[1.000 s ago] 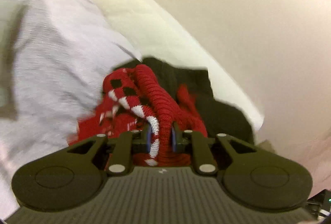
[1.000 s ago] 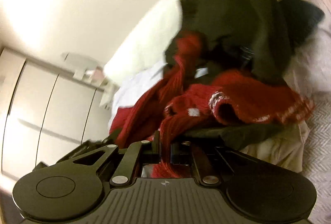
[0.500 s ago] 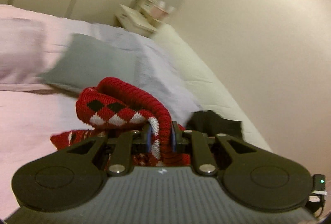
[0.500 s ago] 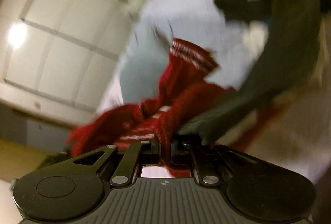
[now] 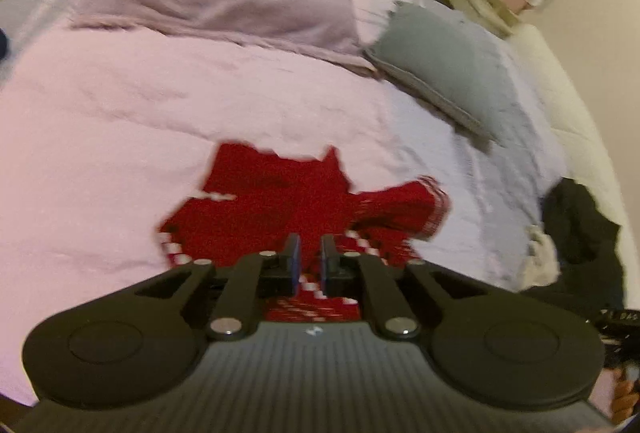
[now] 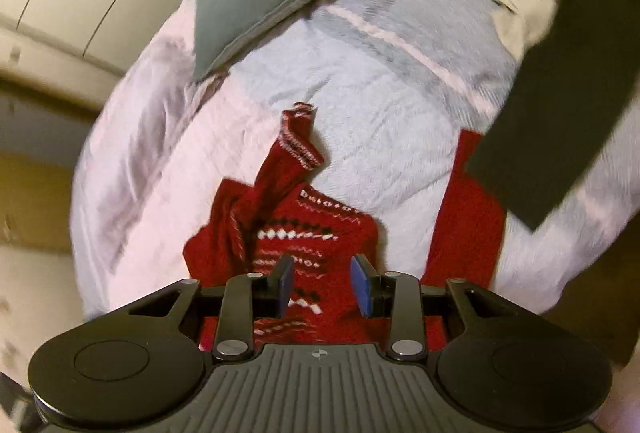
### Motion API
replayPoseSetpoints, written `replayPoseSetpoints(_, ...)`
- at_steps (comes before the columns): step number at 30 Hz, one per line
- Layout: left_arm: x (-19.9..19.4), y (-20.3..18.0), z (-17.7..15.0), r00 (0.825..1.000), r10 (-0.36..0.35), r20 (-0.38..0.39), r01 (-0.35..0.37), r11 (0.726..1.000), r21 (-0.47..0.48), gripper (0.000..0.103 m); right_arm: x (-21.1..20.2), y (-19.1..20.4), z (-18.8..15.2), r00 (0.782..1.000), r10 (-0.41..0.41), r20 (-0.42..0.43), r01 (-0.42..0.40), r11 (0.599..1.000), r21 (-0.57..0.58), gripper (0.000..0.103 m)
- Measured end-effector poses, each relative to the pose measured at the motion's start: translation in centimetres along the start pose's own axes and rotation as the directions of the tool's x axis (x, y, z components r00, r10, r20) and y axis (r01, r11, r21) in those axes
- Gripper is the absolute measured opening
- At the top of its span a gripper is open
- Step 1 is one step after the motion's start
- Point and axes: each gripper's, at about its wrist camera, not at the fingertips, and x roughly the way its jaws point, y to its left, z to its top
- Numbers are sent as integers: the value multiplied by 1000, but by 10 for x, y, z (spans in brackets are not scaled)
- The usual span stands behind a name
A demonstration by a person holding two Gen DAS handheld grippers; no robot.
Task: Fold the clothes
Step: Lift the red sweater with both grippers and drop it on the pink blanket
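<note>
Red knit sweater (image 5: 288, 201) lies crumpled on pink bedspread (image 5: 120, 121). Left gripper (image 5: 308, 257) narrow-gapped over hem, grip unclear. Right gripper (image 6: 322, 283) jaws spread wide, above sweater. Dark garment (image 6: 560, 105) nearby.
</note>
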Motion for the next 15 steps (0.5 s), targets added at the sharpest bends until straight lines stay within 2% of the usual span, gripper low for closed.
replayPoseSetpoints(2, -8, 3, -9, 1000, 27, 7, -27, 1000, -15, 12, 5, 2, -9, 1000, -7, -11, 6, 998, -60, 35)
replayPoseSetpoints(4, -14, 5, -20, 999, 49, 5, -49, 998, -26, 26, 16, -5, -17, 999, -17, -33, 14, 995, -101, 36)
replayPoseSetpoints(8, -15, 5, -49, 996, 87, -33, -87, 996, 4, 27, 39, -27, -36, 993, -59, -100, 47, 991, -124, 37)
replayPoseSetpoints(13, -12, 7, -75, 994, 79, -80, -77, 997, 25, 28, 45, -76, -49, 974, -154, -166, 153, 988, -15, 37)
replayPoseSetpoints(15, -10, 10, -77, 994, 62, -91, -59, 998, 38, 28, 44, -90, -50, 970, -181, -164, 184, 983, 6, 37)
